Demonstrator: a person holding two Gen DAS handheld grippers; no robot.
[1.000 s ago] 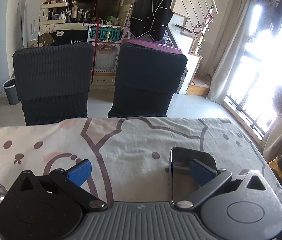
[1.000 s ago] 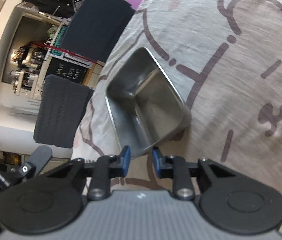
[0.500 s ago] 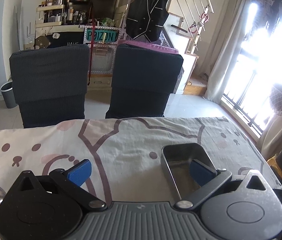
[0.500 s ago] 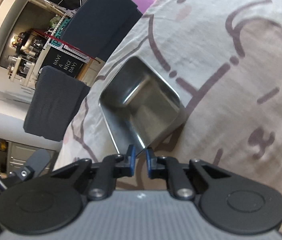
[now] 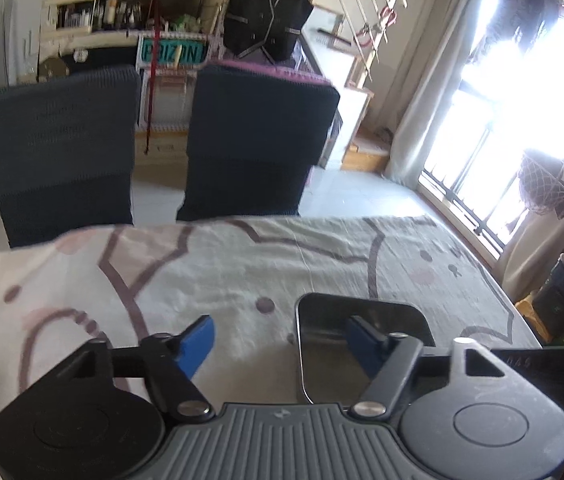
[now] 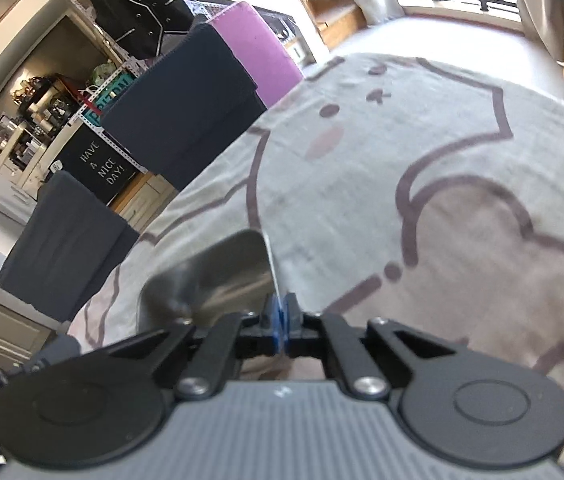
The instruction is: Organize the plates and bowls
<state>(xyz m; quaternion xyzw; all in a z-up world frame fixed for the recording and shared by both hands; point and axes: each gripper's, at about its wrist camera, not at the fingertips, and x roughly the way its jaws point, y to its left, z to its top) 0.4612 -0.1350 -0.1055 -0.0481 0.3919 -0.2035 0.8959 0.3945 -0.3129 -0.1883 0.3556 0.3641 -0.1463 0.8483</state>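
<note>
At the lower centre of the right wrist view, the right gripper (image 6: 281,314) has its blue pads pinched tight on the thin rim of a square steel dish (image 6: 218,276), which juts up and to the left from the jaws, tilted and seemingly lifted off the tablecloth (image 6: 422,152). In the left wrist view the same square steel dish (image 5: 362,320) sits at lower right, behind the left gripper's right-hand finger (image 5: 364,338). The left gripper (image 5: 278,338) holds nothing: its jaws are closing from a wide spread, and only cloth shows between them.

The step in hand looks like the pick-up: one dish seized by its edge, ready to be carried to wherever the plates and bowls are gathered. The next move likely calls for a steady carry, since a pinch on one rim lets the dish swing or slip, and for a level set-down onto or into its fellows. No stack is visible in either view, so the destination cannot be told.

Around the table, two dark-covered chairs (image 5: 258,140) stand at its far edge, upper centre of the left view, with cluttered shelves (image 5: 94,12) behind them and a bright window (image 5: 522,112) at upper right. The cloth ahead is bare, so nothing blocks the carry; the left gripper, close beside the dish, is the one thing to steer clear of.
</note>
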